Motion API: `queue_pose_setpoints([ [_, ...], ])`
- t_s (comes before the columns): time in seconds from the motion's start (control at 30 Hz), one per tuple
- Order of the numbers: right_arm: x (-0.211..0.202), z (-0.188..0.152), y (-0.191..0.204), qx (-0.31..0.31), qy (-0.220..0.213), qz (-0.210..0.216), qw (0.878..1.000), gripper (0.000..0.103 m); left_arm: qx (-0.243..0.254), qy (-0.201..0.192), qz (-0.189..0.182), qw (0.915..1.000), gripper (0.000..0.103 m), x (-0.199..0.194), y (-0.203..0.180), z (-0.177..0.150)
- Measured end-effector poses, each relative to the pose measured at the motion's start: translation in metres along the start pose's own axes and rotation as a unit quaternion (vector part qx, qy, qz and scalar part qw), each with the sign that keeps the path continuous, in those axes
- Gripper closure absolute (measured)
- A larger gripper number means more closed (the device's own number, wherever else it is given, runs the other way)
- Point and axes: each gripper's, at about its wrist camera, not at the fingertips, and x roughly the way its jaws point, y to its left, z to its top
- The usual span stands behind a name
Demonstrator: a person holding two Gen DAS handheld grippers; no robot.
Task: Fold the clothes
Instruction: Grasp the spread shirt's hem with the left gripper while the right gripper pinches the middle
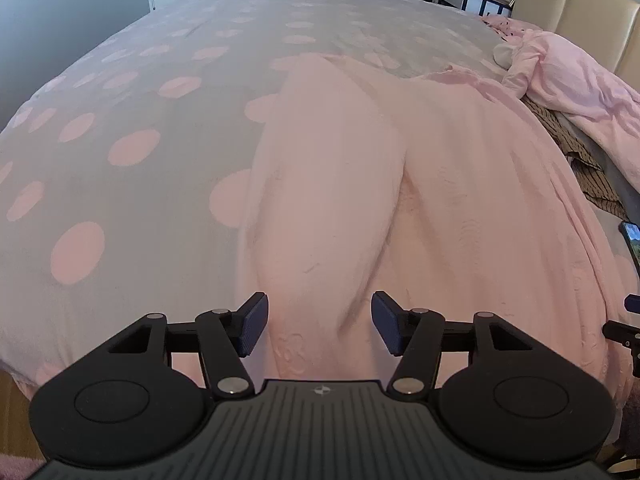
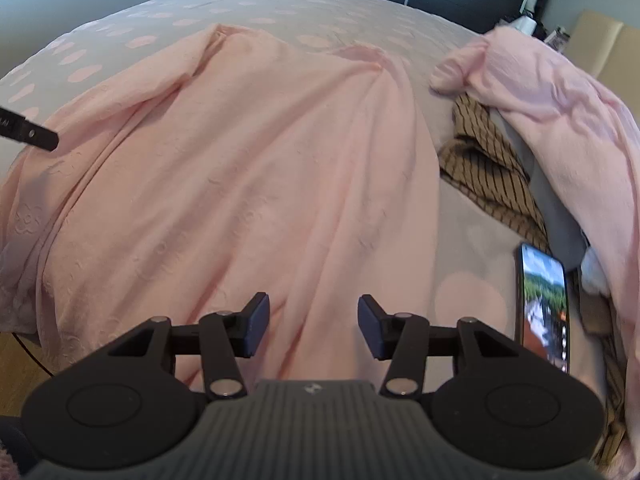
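Observation:
A pale pink garment (image 1: 400, 184) lies spread on the bed, one sleeve folded over its left side; it also shows in the right wrist view (image 2: 248, 168). My left gripper (image 1: 319, 328) is open and empty, just above the garment's near hem at its left part. My right gripper (image 2: 313, 326) is open and empty, above the near hem at the garment's right part. A piece of the left gripper (image 2: 28, 132) shows at the left edge of the right wrist view.
The bed cover (image 1: 120, 152) is white with pink dots. A brown striped garment (image 2: 488, 172) and a crumpled pink garment (image 2: 560, 128) lie to the right. A phone (image 2: 544, 304) with a lit screen lies near the right gripper. A beige headboard (image 1: 580, 4) stands at the far right.

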Motion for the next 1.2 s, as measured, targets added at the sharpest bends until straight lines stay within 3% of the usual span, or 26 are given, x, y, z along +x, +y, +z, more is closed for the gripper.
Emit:
queue_pose_setpoints([
  [0.17, 0.001, -0.006, -0.003, 0.018, 0.010, 0.005, 1.000, 0.053, 0.010, 0.005, 0.003, 0.9999, 0.046, 0.003, -0.005, -0.007],
  [0.23, 0.001, -0.008, -0.002, 0.018, 0.013, 0.006, 1.000, 0.064, 0.011, 0.003, 0.004, 0.9999, 0.046, 0.002, -0.005, -0.009],
  [0.3, 0.001, -0.009, -0.002, 0.018, 0.015, 0.006, 1.000, 0.085, 0.008, -0.001, 0.002, 1.0000, 0.046, 0.000, -0.004, -0.010],
  [0.4, 0.000, -0.010, -0.001, 0.015, 0.015, 0.002, 1.000, 0.099, 0.001, -0.004, 0.001, 1.0000, 0.046, -0.001, -0.002, -0.011],
  [0.83, -0.015, -0.005, -0.021, 0.044, 0.002, -0.045, 0.998, 0.102, -0.013, -0.004, -0.003, 0.9999, 0.047, -0.002, 0.007, -0.007],
  [0.97, -0.012, -0.002, -0.015, 0.035, 0.005, -0.014, 0.999, 0.101, 0.009, -0.004, -0.003, 0.9999, 0.047, 0.001, 0.001, -0.007],
  [1.13, -0.008, -0.001, -0.012, 0.032, 0.008, -0.006, 0.999, 0.094, 0.013, -0.002, 0.004, 0.9999, 0.049, 0.008, 0.000, -0.004],
  [1.2, -0.006, -0.001, -0.012, 0.033, 0.010, -0.004, 0.999, 0.074, 0.007, 0.002, -0.004, 1.0000, 0.061, 0.011, 0.002, -0.002],
])
